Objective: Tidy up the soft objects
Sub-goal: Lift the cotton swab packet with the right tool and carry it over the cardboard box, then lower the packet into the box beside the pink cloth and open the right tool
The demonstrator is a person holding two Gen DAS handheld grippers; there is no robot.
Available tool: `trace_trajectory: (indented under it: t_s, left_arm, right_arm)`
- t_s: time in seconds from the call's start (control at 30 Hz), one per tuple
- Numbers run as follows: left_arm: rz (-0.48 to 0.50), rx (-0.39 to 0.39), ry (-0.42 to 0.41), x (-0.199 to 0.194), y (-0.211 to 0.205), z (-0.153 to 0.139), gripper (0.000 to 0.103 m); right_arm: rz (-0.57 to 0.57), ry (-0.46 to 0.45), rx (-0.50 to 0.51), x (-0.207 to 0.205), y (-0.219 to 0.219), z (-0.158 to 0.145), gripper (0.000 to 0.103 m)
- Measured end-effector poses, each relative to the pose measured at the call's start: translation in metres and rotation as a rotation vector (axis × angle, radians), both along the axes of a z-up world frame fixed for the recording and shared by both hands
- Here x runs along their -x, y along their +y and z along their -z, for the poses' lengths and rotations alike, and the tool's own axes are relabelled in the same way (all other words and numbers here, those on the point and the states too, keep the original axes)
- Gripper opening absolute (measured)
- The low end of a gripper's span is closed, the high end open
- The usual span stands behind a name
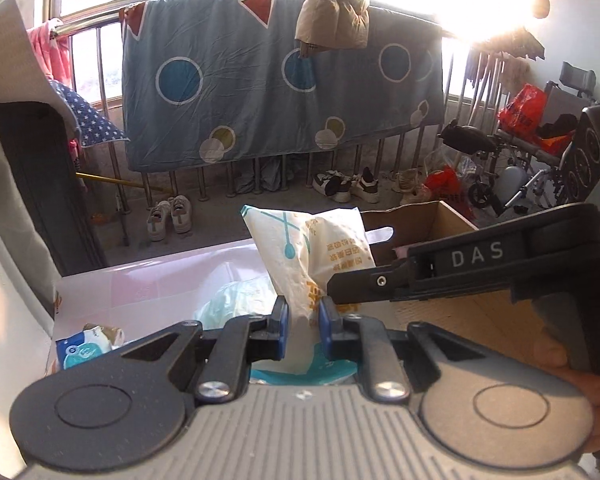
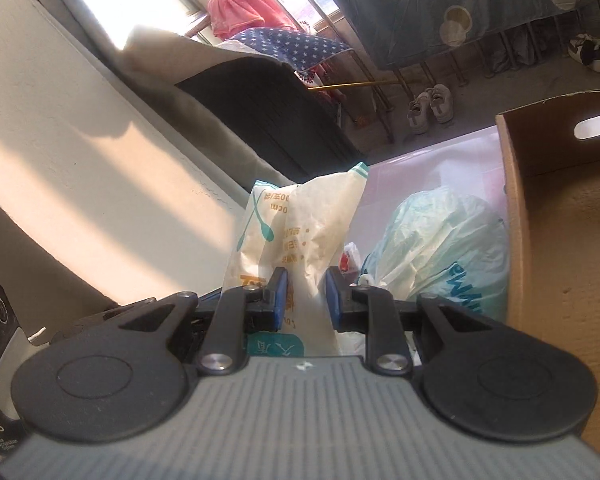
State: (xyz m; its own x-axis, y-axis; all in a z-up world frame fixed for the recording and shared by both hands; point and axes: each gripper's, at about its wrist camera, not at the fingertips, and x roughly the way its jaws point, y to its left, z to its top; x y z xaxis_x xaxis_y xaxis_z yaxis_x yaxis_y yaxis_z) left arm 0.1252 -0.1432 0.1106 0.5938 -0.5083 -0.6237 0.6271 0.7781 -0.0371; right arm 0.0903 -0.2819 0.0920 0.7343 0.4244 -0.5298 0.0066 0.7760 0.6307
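Grippers (image 1: 303, 316) (image 2: 306, 294) downtilted, clamping packet (image 1: 312, 248)

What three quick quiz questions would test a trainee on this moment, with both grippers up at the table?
1. True or false: both the left gripper and the right gripper pinch the same white printed pack.
2. Which container stands beside the pale green plastic bag: A) wire basket, B) cardboard box, C) bucket?
3. What hangs over the railing behind the table?

Key:
1. True.
2. B.
3. A blue quilt with circles.
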Motion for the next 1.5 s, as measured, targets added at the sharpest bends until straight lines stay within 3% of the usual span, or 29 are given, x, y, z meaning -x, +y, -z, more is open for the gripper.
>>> trace_trajectory:
  t_s: [0.17, 0.33, 0.6, 0.83, 0.93, 1.07, 1.23, 1.5]
  left_arm:
    - [0.089, -0.032, 0.088, -0.033, -0.098, 0.022, 0.017]
    - [0.119, -0.098, 0.166, -0.069, -0.182, 0.061, 0.017]
    - [0.113, -0.212, 0.224, -0.109, -0.255, 0.122, 0.017]
    - [0.067, -0.281, 0.272, -0.130, -0.271, 0.155, 0.019]
    - [0.062, -0.318, 0.273, -0.131, -0.271, 0.161, 0.023]
    - [0.051, -0.306, 0.272, -0.129, -0.262, 0.158, 0.033]
    - [0.047, -0.266, 0.263, -0.125, -0.246, 0.133, 0.040]
    - [0.049, -0.154, 0.244, -0.106, -0.185, 0.070, 0.052]
  right_arm:
    - [0.116, 0.064, 0.015, -0.008, -0.099, 0.016, 0.020]
    - [0.202, 0.160, -0.036, -0.031, -0.183, 0.063, 0.020]
    - [0.245, 0.266, -0.098, -0.072, -0.263, 0.151, 0.020]
    - [0.230, 0.332, -0.029, -0.115, -0.276, 0.193, 0.020]
    - [0.238, 0.325, 0.042, -0.123, -0.274, 0.194, 0.020]
    - [0.261, 0.281, 0.084, -0.127, -0.273, 0.182, 0.021]
    - [0.298, 0.246, 0.067, -0.110, -0.278, 0.166, 0.021]
    - [0.320, 0.181, 0.039, -0.068, -0.275, 0.117, 0.021]
